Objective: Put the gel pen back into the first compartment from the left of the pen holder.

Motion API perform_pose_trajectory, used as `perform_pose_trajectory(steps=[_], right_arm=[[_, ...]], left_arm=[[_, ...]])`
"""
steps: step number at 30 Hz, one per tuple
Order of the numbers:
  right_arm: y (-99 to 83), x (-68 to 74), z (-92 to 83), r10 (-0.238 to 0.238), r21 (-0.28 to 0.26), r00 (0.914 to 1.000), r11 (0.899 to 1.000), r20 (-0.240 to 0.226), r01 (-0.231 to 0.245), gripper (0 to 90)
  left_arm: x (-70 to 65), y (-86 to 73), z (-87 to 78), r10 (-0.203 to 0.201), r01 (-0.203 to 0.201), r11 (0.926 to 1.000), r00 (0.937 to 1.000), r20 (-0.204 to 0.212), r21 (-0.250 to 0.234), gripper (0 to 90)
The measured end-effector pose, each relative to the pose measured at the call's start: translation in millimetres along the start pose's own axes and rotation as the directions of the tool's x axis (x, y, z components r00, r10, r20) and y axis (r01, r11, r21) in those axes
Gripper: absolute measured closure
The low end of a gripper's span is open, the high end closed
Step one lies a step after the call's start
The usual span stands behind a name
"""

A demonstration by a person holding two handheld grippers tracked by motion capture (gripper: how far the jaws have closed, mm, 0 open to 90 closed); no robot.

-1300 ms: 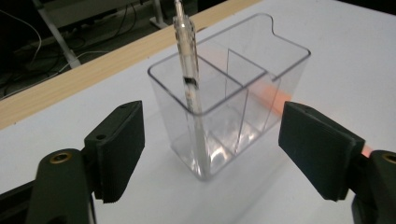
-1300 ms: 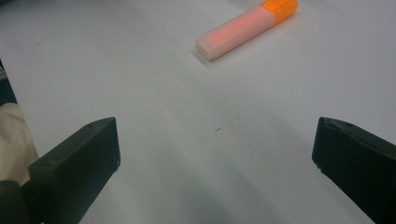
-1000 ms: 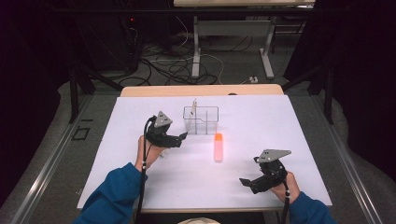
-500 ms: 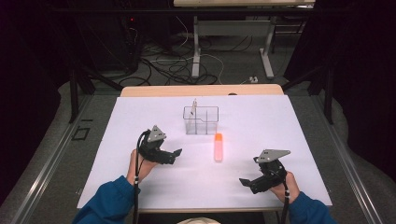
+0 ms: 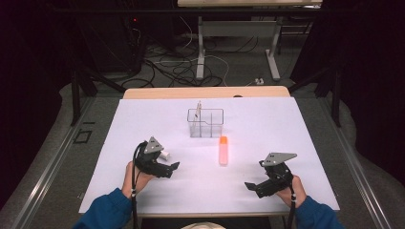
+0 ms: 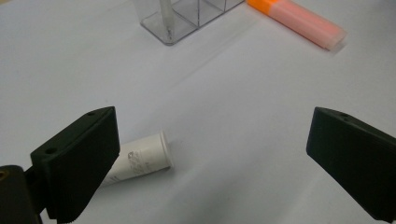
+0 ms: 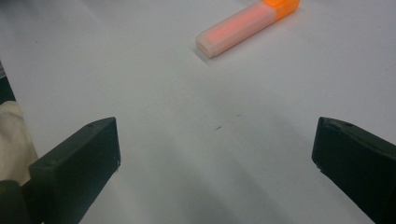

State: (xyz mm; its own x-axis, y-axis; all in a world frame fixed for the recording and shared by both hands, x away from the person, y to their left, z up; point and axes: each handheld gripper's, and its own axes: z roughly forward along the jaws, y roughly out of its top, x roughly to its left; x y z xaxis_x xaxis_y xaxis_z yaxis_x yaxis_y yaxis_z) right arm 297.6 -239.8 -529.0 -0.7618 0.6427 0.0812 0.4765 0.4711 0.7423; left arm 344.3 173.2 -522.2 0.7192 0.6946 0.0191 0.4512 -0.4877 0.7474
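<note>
Left gripper (image 5: pixel 173 166) over near-left part of white sheet (image 5: pixel 267 119), jaws wide apart, just been opening, nothing clamped. Left gripper (image 6: pixel 210 154) own view: small white tube (image 6: pixel 140 158) lying on its side on sheet, just beside the left jaw, partly hidden behind it, capped end pointing toward the gap; contact with jaw not resolvable. Same white tube (image 5: pixel 165 154) in high view peeking out just behind gripper body. Farther out: clear organizer (image 5: pixel 205 123) upright mid-sheet, divided into compartments, thin pen-like item (image 5: pixel 199 109) standing in left rear compartment. Orange highlighter (image 5: pixel 223 150) lying flat just in front of organizer, apart from it, well apart from both grippers. Right gripper (image 5: pixel 253 186) at near-right of sheet, jaws likewise spread, empty, bare sheet between them in right gripper view (image 7: pixel 215 154).
</note>
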Motion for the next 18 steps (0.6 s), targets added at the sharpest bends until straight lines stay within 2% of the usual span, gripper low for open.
perform_pose_trajectory(steps=[5, 6, 18], right_arm=[[-0.1, -0.1, 0.8, -0.003, 0.002, 1.0000, 1.000, 0.002, 0.003, 0.5], [-0.1, -0.1, 0.8, -0.003, 0.002, 1.0000, 1.000, 0.002, 0.003, 0.5], [-0.4, -0.2, 2.5, 0.000, -0.002, 1.0000, 1.000, -0.001, 0.000, 0.5]], left_arm=[[-2.4, -5.6, -2.4, -0.008, 0.008, 0.9997, 1.0000, -0.003, 0.024, 0.1], [-2.3, -6.6, -2.4, -0.003, 0.004, 0.9999, 0.9999, -0.014, 0.013, 0.1], [-2.2, -15.2, -12.2, -0.022, 0.022, 0.9995, 0.9997, -0.011, 0.021, 0.0]])
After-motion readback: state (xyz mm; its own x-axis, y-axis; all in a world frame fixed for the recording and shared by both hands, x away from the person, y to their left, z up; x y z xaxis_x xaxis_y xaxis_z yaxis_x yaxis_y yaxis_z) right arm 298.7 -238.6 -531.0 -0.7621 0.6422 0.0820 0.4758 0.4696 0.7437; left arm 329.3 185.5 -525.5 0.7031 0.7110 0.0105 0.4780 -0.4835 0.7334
